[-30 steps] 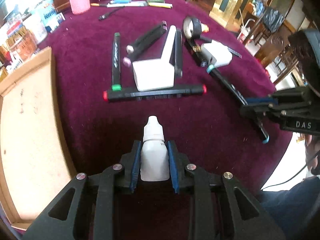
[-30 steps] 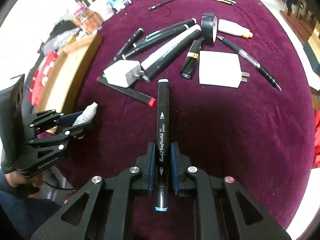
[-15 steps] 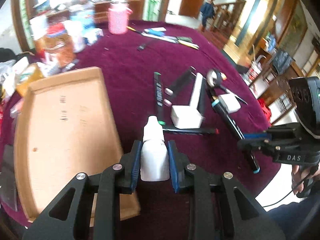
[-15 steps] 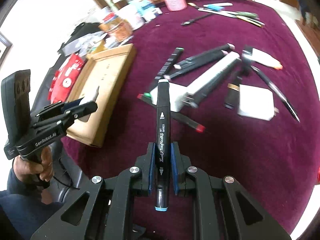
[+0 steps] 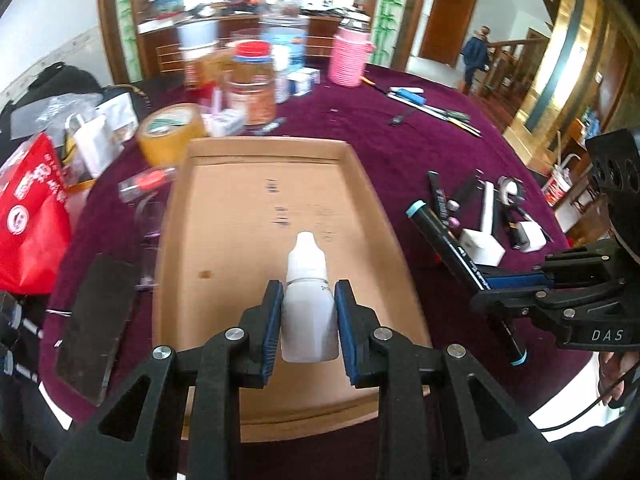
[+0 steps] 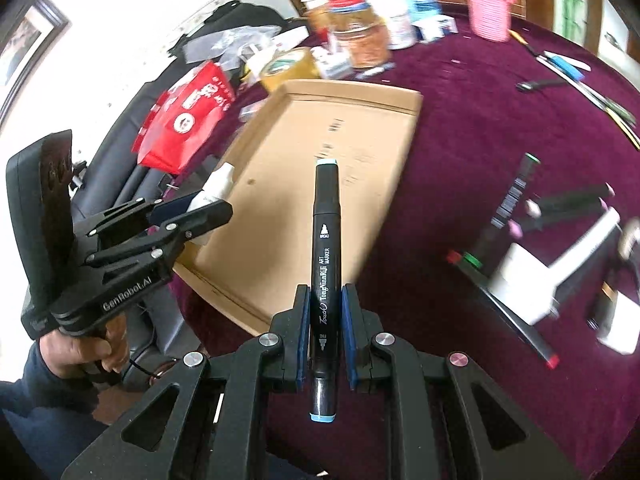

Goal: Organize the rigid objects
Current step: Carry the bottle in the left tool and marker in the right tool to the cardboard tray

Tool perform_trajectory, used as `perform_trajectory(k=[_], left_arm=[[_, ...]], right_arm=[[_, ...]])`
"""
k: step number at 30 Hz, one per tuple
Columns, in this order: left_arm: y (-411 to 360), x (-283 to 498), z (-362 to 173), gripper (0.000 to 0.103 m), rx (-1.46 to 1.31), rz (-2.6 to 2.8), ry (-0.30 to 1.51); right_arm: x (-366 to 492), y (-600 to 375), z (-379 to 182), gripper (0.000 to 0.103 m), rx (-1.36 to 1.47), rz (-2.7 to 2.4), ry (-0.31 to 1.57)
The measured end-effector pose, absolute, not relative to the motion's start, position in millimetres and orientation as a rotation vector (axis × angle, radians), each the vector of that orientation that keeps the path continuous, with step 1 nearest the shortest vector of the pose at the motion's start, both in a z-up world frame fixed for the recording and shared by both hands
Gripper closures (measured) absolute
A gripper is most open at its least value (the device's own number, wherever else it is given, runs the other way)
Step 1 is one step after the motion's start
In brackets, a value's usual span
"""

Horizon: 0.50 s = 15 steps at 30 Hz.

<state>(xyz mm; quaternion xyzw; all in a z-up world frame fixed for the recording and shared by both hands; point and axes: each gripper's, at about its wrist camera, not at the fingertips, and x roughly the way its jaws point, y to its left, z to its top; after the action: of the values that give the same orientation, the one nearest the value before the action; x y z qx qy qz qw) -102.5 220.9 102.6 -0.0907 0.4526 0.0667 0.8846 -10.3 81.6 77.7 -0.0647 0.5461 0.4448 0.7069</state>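
Observation:
My left gripper (image 5: pixel 308 312) is shut on a small white dropper bottle (image 5: pixel 307 300) and hangs above the near half of a shallow cardboard tray (image 5: pixel 224 216). The right gripper (image 6: pixel 325 312) is shut on a black art marker (image 6: pixel 327 256) with light blue end caps, held over the tray's near right corner (image 6: pixel 280 184). Each gripper shows in the other's view: the right gripper (image 5: pixel 516 280) with the marker (image 5: pixel 452 248) at the right, the left gripper (image 6: pixel 200 210) with the bottle (image 6: pixel 216 184) at the left. The tray holds nothing.
On the maroon tablecloth (image 5: pixel 400 148) right of the tray lie several markers (image 6: pixel 516 188), white chargers (image 5: pixel 482 246) and a tape roll (image 5: pixel 509 190). Behind the tray stand jars (image 5: pixel 252 84), a yellow tape roll (image 5: pixel 170 132), a pink cup (image 5: pixel 350 58) and a red bag (image 5: pixel 28 216).
Both grippers have swung left from above the pile of markers and chargers to above the cardboard tray, each keeping its object. The pile now lies off to the right.

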Motion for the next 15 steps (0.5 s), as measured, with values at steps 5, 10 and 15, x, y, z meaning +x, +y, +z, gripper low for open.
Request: perform_trajectory(k=[5, 10, 15], left_arm=[[245.4, -104.6, 96.7, 0.079, -0.185, 0.164, 0.939], [262.0, -97.3, 92.0, 0.079, -0.167, 0.185, 0.939], [269.7, -82.8, 88.4, 0.079, -0.157, 0.178, 0.947]], right_arm=[[-10.4, 123.3, 73.3, 0.089, -0.136, 1.005, 1.235], [-3.7, 148.0, 68.3, 0.089, -0.134, 0.992, 1.259], [8.9, 160.1, 67.7, 0.089, -0.115, 0.967, 1.277]])
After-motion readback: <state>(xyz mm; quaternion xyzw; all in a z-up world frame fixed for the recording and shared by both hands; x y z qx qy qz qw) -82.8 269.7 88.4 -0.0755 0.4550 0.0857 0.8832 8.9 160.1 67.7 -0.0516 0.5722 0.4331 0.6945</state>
